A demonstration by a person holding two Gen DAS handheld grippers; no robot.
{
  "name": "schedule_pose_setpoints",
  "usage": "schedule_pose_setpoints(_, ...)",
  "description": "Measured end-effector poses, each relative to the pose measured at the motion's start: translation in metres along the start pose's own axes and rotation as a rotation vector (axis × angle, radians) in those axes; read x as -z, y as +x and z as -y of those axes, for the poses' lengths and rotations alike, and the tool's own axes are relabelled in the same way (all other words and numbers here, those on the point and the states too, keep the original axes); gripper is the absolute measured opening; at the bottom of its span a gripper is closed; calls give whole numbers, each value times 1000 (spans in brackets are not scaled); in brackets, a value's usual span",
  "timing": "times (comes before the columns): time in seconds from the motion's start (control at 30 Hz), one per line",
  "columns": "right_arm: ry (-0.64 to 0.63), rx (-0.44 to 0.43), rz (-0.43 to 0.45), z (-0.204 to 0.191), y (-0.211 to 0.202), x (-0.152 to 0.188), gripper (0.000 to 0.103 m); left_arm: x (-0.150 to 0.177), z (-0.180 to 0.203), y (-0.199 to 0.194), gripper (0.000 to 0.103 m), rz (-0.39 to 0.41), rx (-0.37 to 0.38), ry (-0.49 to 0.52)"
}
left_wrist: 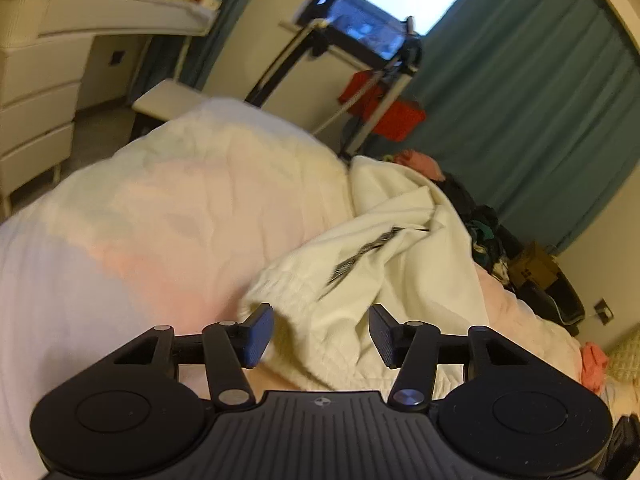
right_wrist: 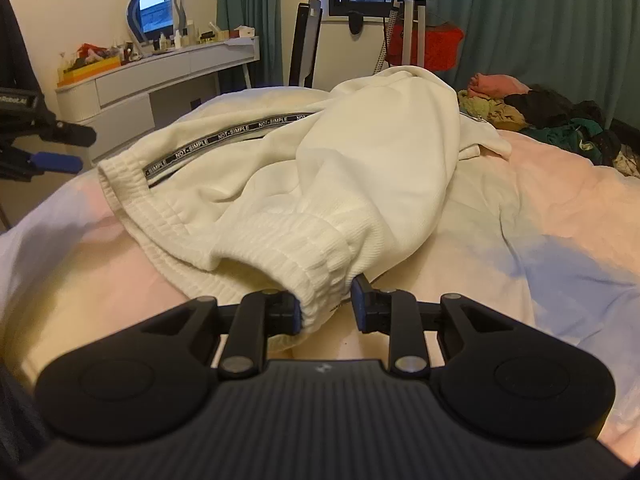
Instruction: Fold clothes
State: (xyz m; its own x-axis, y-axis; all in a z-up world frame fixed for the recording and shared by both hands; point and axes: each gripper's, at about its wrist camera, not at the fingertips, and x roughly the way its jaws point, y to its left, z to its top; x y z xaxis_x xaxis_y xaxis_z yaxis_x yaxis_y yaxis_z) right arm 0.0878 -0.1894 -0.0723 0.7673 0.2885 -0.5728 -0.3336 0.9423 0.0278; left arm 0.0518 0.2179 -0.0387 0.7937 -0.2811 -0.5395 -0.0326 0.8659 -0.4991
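A cream-white sweatshirt [right_wrist: 340,168] with a black "NOT-SIMPLE" tape lies rumpled on the pale pink bed cover [right_wrist: 560,216]. My right gripper [right_wrist: 326,306] is open, its jaws on either side of a ribbed sleeve cuff [right_wrist: 296,264] at the garment's near edge. In the left wrist view the same sweatshirt [left_wrist: 384,264] lies below and ahead. My left gripper [left_wrist: 320,336] is open, hovering over its ribbed hem with cloth between the jaws but not clamped. The left gripper also shows at the left edge of the right wrist view [right_wrist: 52,160].
A heap of dark and pink clothes [right_wrist: 552,116] sits at the far right of the bed. A white dresser with a mirror [right_wrist: 160,76] stands left, a chair [right_wrist: 306,44] and a stand with a red bag [right_wrist: 428,44] by the window and green curtains.
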Motion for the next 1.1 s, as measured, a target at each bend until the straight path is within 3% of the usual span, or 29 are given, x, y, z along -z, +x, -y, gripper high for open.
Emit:
schedule_pose_setpoints(0.07, 15, -10, 0, 2, 1, -1, 28, 1, 2, 11, 57, -42, 29, -9)
schedule_pose_setpoints(0.23, 35, -20, -2, 4, 2, -1, 28, 8, 2, 50, 58, -142, -49, -23)
schedule_pose_setpoints(0.33, 35, -16, -7, 4, 3, 0, 28, 4, -5, 68, 56, -159, -68, -41)
schedule_pose_setpoints(0.47, 25, -8, -12, 2, 5, 1, 28, 0, -11, 85, 29, -186, 12, -20)
schedule_pose_setpoints(0.53, 21, -3, -13, 0, 6, 0, 28, 6, -8, 89, 18, -202, -11, 26)
schedule_pose_setpoints(0.67, 2, 14, -14, -4, 9, 1, 29, 10, 0, 86, 10, -165, -41, 72)
schedule_pose_setpoints(0.73, -14, 23, -18, -6, 11, 2, 29, 7, -1, 76, 9, -115, -6, 57)
schedule_pose_setpoints(0.8, -29, 31, -21, -9, 12, 2, 29, 0, -6, 61, 9, -43, 62, -4)
schedule_pose_setpoints(0.93, -37, 32, -31, -8, 13, 2, 33, -10, -41, 39, 9, 81, 165, -259)
schedule_pose_setpoints(1.03, -29, -44, -49, -10, 11, 1, 38, -16, -63, 42, 9, 107, 95, -355)
schedule_pose_setpoints(1.1, -14, -109, -53, -11, 8, -2, 42, -19, -72, 51, 8, 103, 8, -334)
